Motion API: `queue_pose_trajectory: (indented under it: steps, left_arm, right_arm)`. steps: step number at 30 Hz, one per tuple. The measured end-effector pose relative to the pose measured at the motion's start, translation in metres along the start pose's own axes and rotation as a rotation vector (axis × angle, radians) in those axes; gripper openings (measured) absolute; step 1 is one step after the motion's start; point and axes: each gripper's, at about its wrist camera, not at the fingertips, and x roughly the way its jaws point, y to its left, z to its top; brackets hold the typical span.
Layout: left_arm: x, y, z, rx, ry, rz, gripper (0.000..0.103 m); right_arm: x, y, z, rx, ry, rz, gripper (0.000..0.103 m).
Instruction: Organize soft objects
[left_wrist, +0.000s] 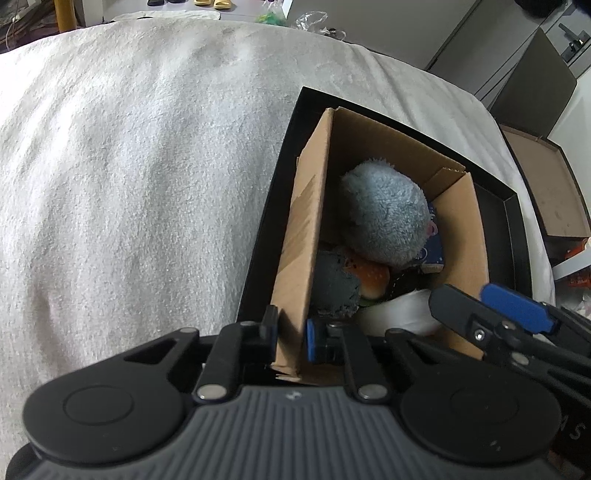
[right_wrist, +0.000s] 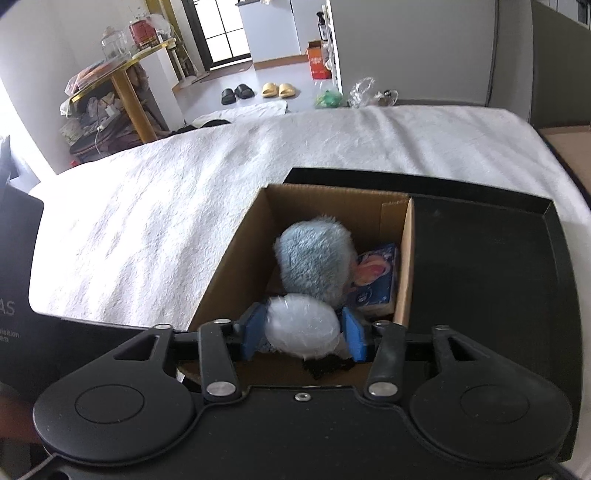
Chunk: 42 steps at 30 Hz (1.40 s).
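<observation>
A cardboard box (left_wrist: 461, 221) (right_wrist: 236, 251) sits in a black tray (left_wrist: 284, 177) (right_wrist: 487, 280) on a white blanket. Inside lie a fluffy light-blue plush (left_wrist: 384, 218) (right_wrist: 314, 254), a blue tissue pack (right_wrist: 376, 277), a grey sponge (left_wrist: 334, 284) and an orange burger toy (left_wrist: 373, 282). My left gripper (left_wrist: 290, 338) is shut on the box's left wall. My right gripper (right_wrist: 303, 332) is shut on a white bubble-wrap ball (right_wrist: 303, 325) over the box; it also shows in the left wrist view (left_wrist: 491, 310), with the ball (left_wrist: 399, 314).
The white blanket (left_wrist: 129, 166) (right_wrist: 147, 206) covers the surface to the left and behind. A brown cardboard lid (left_wrist: 546, 192) lies past the right edge. Slippers (right_wrist: 275, 89), a shelf (right_wrist: 122, 92) and bags stand on the floor beyond.
</observation>
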Motion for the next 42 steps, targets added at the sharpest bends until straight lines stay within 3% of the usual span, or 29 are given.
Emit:
queue_pose_trajectory:
  steps: [11,15,18,20,29,31,42]
  left_arm:
    - [-0.01,-0.005,0.003,0.019,-0.015,0.039,0.016]
    - [-0.024,-0.011,0.004,0.029,-0.023,0.041,0.017]
    - [-0.035,-0.016,0.005,0.036,-0.033,0.038,0.028]
    - [-0.043,-0.02,0.003,0.045,-0.044,0.036,0.042]
    - [-0.079,-0.035,-0.008,0.066,-0.075,0.042,0.066]
    - [-0.087,-0.039,-0.011,0.071,-0.085,0.037,0.075]
    - [-0.13,-0.067,-0.028,0.128,-0.129,0.049,0.088]
  right_arm:
    - [-0.025,-0.023,-0.003,0.058,-0.04,-0.069,0.058]
    - [-0.036,-0.033,-0.007,0.084,-0.052,-0.091,0.064]
    - [-0.044,-0.039,-0.008,0.107,-0.059,-0.103,0.068]
    - [-0.05,-0.041,-0.009,0.114,-0.064,-0.105,0.069]
    - [-0.078,-0.055,-0.016,0.154,-0.087,-0.093,0.078]
    - [-0.085,-0.057,-0.018,0.168,-0.089,-0.093,0.084]
    - [-0.122,-0.074,-0.027,0.207,-0.113,-0.097,0.103]
